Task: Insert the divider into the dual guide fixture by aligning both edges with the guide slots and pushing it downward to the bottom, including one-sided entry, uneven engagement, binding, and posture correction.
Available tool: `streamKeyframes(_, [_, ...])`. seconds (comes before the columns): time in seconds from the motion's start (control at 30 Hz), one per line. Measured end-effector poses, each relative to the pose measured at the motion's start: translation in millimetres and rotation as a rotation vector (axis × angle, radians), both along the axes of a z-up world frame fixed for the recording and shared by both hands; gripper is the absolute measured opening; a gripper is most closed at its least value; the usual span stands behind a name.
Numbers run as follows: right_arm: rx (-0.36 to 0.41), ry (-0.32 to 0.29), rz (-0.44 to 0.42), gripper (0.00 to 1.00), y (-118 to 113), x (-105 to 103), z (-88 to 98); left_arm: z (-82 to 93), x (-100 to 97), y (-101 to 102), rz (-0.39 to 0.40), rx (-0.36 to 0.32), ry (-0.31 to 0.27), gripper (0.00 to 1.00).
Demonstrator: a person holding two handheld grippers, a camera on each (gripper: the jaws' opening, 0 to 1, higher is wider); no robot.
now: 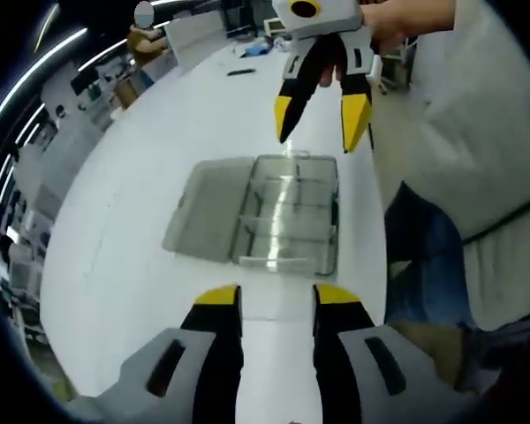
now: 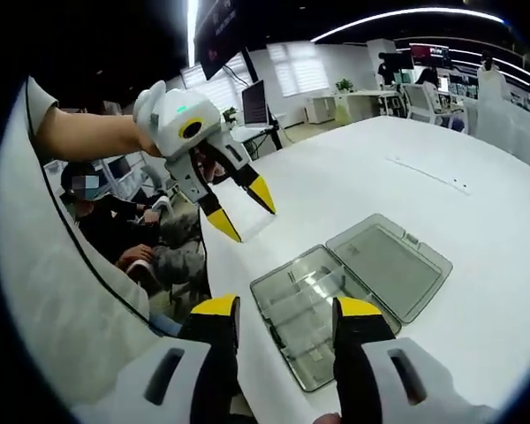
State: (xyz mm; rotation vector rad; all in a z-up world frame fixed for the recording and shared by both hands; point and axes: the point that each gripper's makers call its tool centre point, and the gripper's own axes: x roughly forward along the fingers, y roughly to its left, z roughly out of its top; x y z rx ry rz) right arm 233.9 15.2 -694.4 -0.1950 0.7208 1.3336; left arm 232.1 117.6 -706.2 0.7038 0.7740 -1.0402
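Clear smoky plastic case [image 1: 274,216] lying open on white bench [image 1: 141,177], lid [image 1: 208,208] folded flat to left in left gripper view, compartment tray on right with thin dividers [image 1: 278,225] standing inside (too blurred to tell which slots). Left tool [image 1: 274,300] near, short of case, jaws spread and holding nothing; seen also in right gripper view [image 2: 247,212], raised above bench left of case [image 2: 349,287]. Right tool [image 2: 283,314] close by near edge of tray, jaws apart and empty; in left gripper view [image 1: 322,115] hovering beyond far side of case, held by hand [image 1: 397,22]. Seated person [image 2: 115,230] at far left.
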Motion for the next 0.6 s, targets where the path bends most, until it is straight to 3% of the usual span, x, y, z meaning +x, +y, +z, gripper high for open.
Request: streamKeyframes(0.6, [0.032, 0.057, -0.046, 0.31, 2, 5, 5.1, 12.2, 1.9, -42, -0.03, -0.054, -0.068, 0.26])
